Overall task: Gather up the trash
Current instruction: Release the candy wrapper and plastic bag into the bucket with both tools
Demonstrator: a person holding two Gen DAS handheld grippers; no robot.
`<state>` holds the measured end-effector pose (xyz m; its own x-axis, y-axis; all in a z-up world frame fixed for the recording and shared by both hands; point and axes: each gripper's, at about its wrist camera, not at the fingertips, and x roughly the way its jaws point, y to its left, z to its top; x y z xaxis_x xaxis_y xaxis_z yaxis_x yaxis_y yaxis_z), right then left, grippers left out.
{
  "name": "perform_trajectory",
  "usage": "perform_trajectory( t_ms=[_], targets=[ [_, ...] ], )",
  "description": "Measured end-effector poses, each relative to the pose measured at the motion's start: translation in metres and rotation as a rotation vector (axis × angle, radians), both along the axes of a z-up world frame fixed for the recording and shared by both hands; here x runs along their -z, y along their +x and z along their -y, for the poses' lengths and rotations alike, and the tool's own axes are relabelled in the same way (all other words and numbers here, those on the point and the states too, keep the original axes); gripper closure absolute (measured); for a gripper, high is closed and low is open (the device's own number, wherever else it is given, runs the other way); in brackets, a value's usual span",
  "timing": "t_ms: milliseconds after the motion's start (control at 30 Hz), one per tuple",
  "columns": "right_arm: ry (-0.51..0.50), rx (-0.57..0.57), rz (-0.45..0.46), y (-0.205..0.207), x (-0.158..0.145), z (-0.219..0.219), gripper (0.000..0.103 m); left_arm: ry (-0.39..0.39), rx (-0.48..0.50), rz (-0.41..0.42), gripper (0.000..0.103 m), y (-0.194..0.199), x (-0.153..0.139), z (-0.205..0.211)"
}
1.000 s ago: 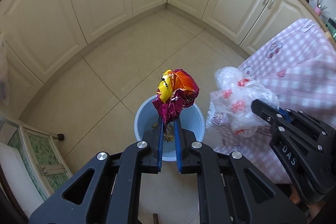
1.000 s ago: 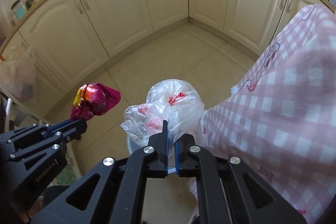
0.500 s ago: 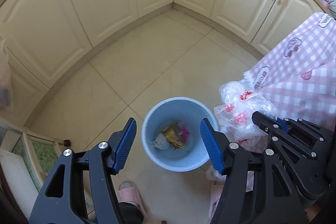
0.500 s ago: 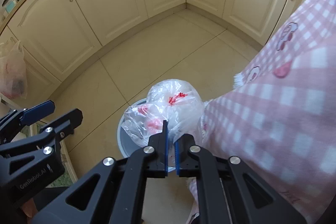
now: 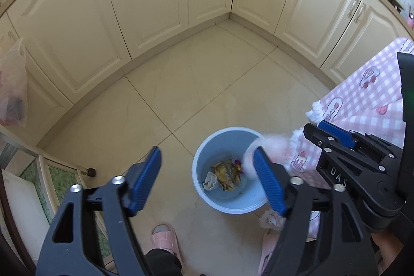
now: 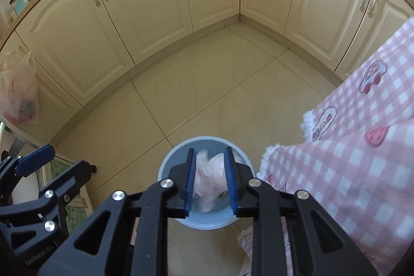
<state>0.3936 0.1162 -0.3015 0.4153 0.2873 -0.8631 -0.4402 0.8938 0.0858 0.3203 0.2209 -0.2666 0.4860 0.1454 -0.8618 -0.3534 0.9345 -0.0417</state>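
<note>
Over the blue bin (image 5: pixel 227 206) on the tiled floor (image 5: pixel 207 95), the right gripper (image 6: pixel 210 180), clamped on the white plastic bag (image 6: pixel 208 181) half a second ago, now has its jaws parted, and the blurred bag sits loose between them above the bin's mouth. Beside it the left gripper (image 5: pixel 207 185) stays wide apart and empty, while the crumpled snack wrapper (image 5: pixel 227 172) lies at the bin's bottom, near the pink checked cloth (image 5: pixel 362 95).

Bin (image 5: pixel 227 206) on floor (image 5: pixel 201 95), left of tablecloth (image 5: pixel 362 95); wrappers (image 5: pixel 227 173) inside.
</note>
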Motion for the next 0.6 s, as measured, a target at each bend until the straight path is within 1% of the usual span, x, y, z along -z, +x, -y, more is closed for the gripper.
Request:
perform_trajectory(
  t_ms=[167,300,467,600],
  targets=[
    [0.006,-0.007,0.091,-0.024,-0.041,0.008,0.081,-0.005,0.004,0.059,0.029,-0.017,-0.029,0.005],
    [0.024,-0.007,0.166,-0.051,-0.081,0.018,0.078,0.008,0.018,0.119,0.029,-0.038,-0.062,0.016],
    [0.039,0.008,0.286,-0.093,-0.138,0.046,0.073,0.018,0.047,0.214,0.029,-0.07,-0.104,0.029],
    [0.062,0.037,0.355,-0.124,-0.176,0.076,0.07,0.042,0.073,0.289,0.029,-0.098,-0.138,0.042]
  ],
)
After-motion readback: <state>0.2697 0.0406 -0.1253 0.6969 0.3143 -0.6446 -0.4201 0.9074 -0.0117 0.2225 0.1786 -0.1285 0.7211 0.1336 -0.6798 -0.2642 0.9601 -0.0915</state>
